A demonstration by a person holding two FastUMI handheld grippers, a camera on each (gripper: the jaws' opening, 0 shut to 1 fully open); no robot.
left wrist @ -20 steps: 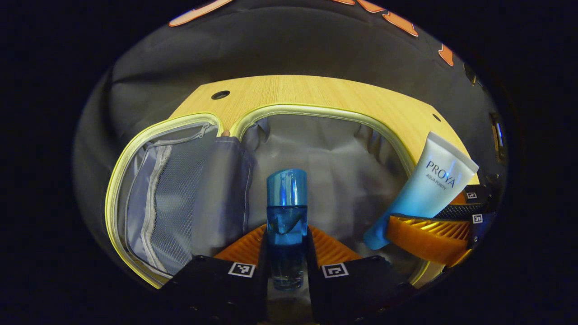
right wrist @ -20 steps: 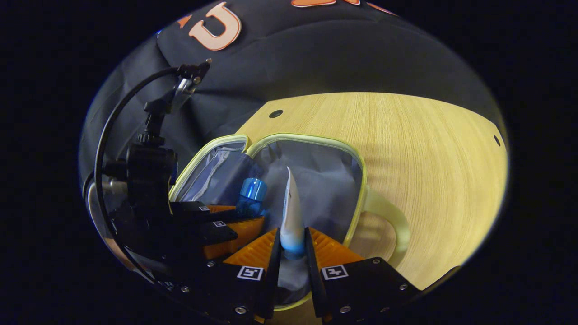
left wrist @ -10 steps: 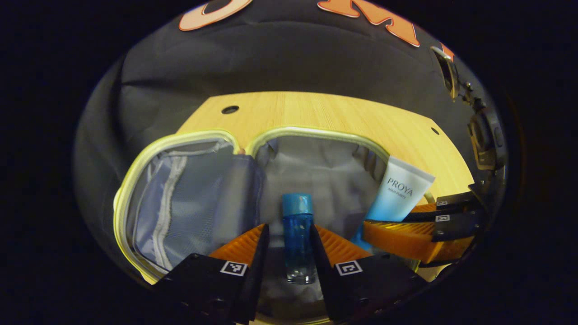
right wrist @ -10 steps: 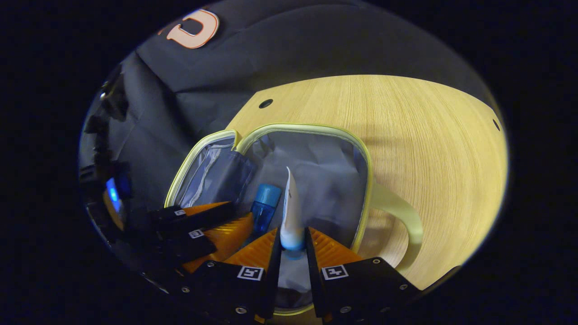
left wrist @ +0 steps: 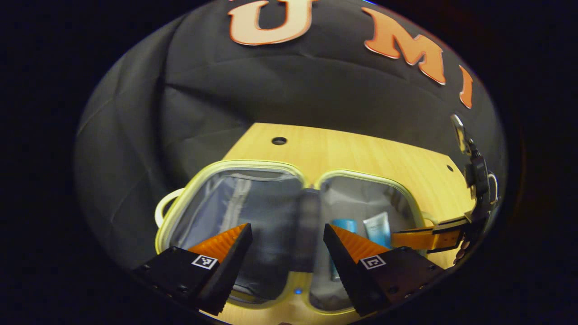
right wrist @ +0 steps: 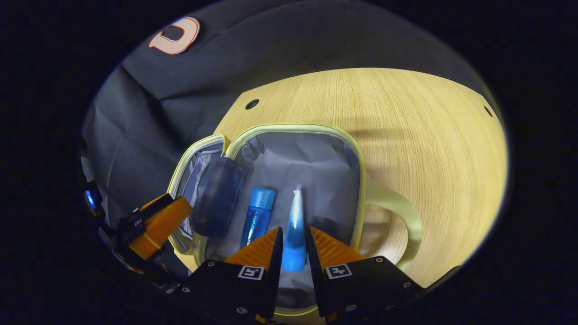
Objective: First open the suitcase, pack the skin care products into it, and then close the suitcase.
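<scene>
The pale-yellow-rimmed suitcase (right wrist: 293,127) lies open on the wooden table, grey lining up. A blue bottle (right wrist: 257,216) lies in its larger half beside the white-to-blue tube (right wrist: 294,234). My right gripper (right wrist: 293,229) is shut on the tube, which stands edge-on and points into the case. In the left gripper view my left gripper (left wrist: 286,228) hangs open above the suitcase (left wrist: 253,163), holding nothing. Past its right finger I see the bottle (left wrist: 342,224) and the tube (left wrist: 377,228), with the right gripper (left wrist: 406,237) reaching in from the right. The left gripper's fingers (right wrist: 158,223) show at the case's left edge.
A dark fabric flap (right wrist: 219,198) hangs over the hinge between the two halves. The suitcase handle (right wrist: 397,212) loops out on the right onto the wooden table (right wrist: 406,126). A round hole (right wrist: 251,104) sits near the table's far corner.
My left gripper let go of the blue bottle, opened wide and pulled up and back. The bottle now lies in the case. The right gripper lowered the tube deeper inside.
</scene>
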